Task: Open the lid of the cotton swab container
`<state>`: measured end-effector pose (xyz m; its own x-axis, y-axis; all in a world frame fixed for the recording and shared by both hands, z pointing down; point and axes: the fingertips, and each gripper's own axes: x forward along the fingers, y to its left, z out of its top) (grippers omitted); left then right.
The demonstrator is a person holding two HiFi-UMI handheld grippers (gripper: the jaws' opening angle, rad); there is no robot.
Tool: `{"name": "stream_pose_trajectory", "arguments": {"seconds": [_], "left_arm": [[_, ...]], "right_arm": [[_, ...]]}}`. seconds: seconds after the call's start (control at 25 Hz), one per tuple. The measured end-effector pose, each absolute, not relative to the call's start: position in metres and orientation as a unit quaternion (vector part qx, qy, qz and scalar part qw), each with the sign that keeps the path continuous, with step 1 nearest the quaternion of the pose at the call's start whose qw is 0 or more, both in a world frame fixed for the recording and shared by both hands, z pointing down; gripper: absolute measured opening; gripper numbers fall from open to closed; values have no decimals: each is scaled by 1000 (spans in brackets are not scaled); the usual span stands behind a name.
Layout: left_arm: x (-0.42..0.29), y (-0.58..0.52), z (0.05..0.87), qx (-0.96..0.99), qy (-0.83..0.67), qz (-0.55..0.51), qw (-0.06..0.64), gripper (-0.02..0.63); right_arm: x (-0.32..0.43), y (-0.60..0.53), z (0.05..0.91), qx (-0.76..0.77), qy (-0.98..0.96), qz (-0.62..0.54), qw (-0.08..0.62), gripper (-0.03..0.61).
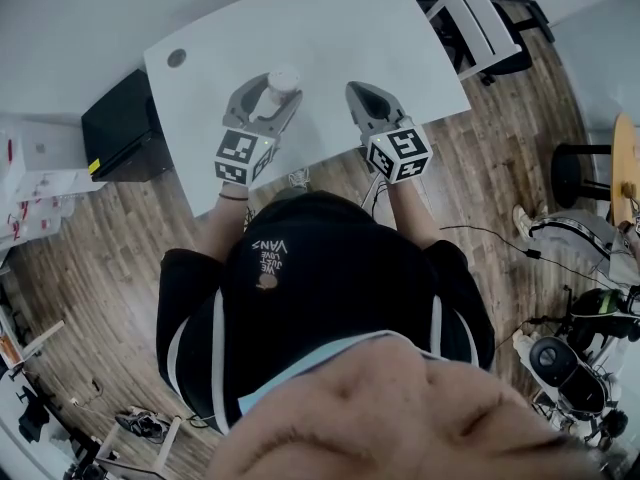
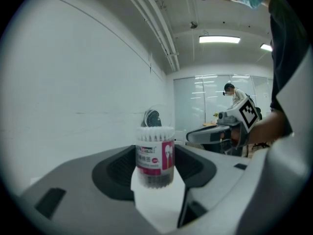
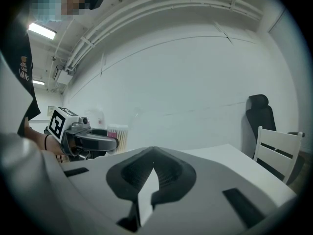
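left tool [image 2: 154, 176] clamped on cotton swab container [image 2: 155, 153] | lid [image 2: 156, 115] apparently flipped open | right tool [image 3: 149, 172] together, empty | task seemingly done

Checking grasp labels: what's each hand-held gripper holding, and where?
Left hand-held gripper clamps the container by its lower sides. Right hand-held gripper is shut, empty.

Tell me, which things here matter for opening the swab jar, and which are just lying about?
In the job: cotton swab container, clamped in the left gripper; right gripper, shut and empty.
Lying about: white chair, black box on the floor, black office chair.
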<state>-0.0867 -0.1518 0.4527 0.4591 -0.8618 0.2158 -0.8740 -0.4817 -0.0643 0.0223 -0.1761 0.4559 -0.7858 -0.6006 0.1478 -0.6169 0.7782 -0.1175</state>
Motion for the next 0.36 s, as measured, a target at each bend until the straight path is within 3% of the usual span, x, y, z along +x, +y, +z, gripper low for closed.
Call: {"name": "stream_pose_trajectory", "arguments": {"seconds": [0.36], "left_arm": [[-91,-157,455,854,-507,111,30,255]], "right_arm": [[17,-181,457,324,-941,82,52,12]]}}
